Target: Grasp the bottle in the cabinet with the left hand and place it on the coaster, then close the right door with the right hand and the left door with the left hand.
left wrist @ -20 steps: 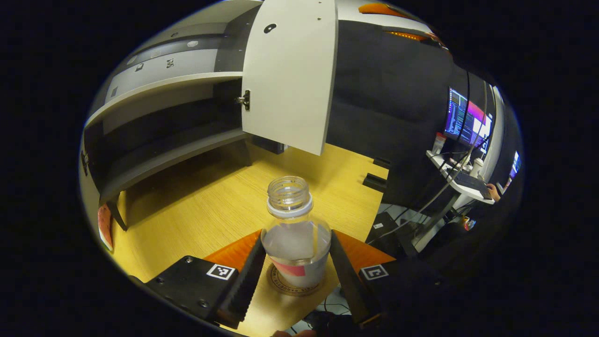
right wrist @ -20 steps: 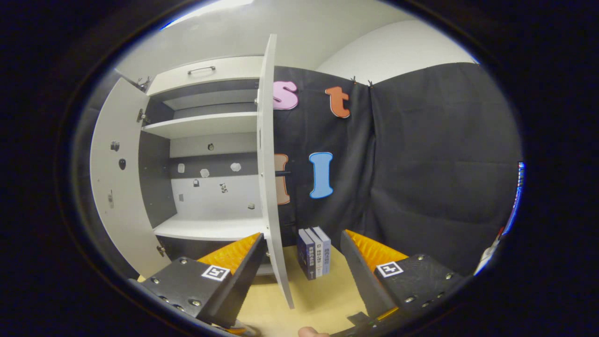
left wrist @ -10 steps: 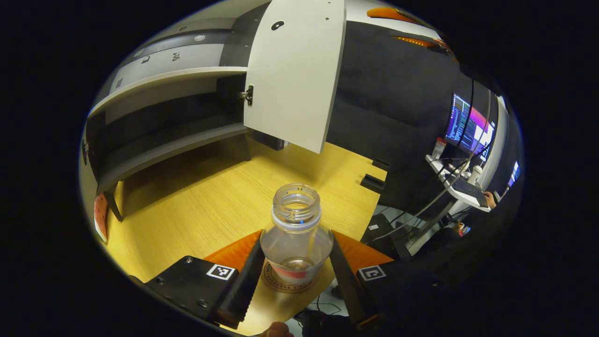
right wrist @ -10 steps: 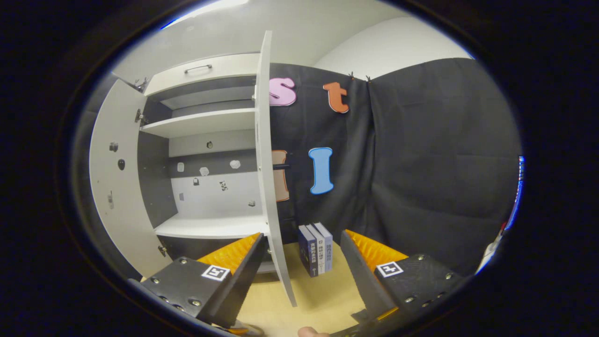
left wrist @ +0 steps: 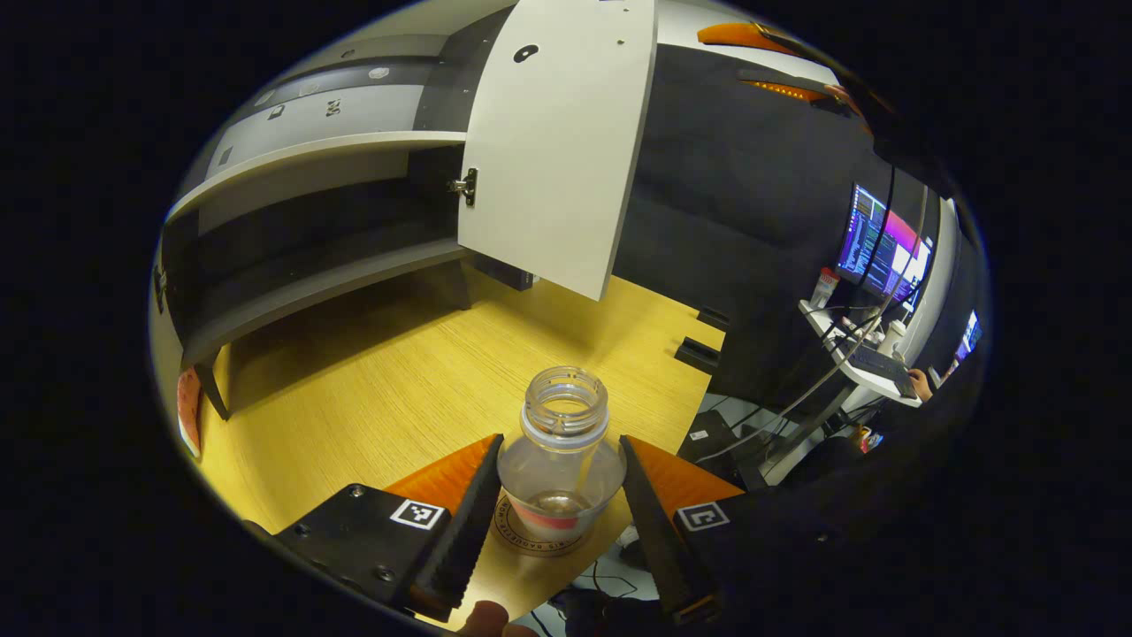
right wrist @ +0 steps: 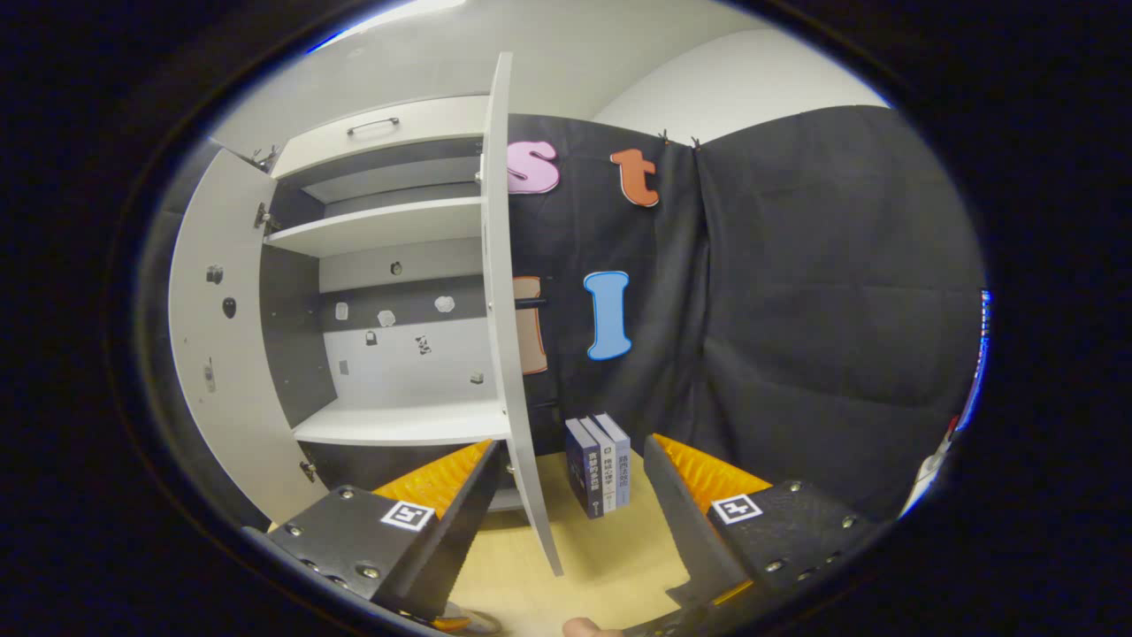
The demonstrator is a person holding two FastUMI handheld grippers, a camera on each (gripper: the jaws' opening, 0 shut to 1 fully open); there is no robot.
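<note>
Placement looks done — clear capless plastic bottle (left wrist: pixel 562 460) sits on the round printed coaster (left wrist: pixel 539 538) at lower centre, left gripper (left wrist: pixel 559 509) spread wide beside it, right gripper (right wrist: pixel 575 495) wide and empty — next, push the white right cabinet door (right wrist: pixel 508 336) shut.

Between the bottle (left wrist: pixel 561 460) on its coaster (left wrist: pixel 538 541) and the cabinet (left wrist: pixel 309 221), the wooden surface (left wrist: pixel 371 389) lies bare — a broad open stretch in the left gripper view. The bottle stands upright between the left gripper's (left wrist: pixel 557 522) spread fingers, with a narrow gap on each side, too slim to tell for sure. The right door (left wrist: pixel 553 141) juts out over the far part of the surface. In the right gripper view that door's edge (right wrist: pixel 508 354) stands straight ahead between the right gripper's (right wrist: pixel 566 522) parted fingers; three upright books (right wrist: pixel 600 464) sit just right of it — near the black cloth wall (right wrist: pixel 796 310). The left door (right wrist: pixel 217 354) hangs wide open.
</note>
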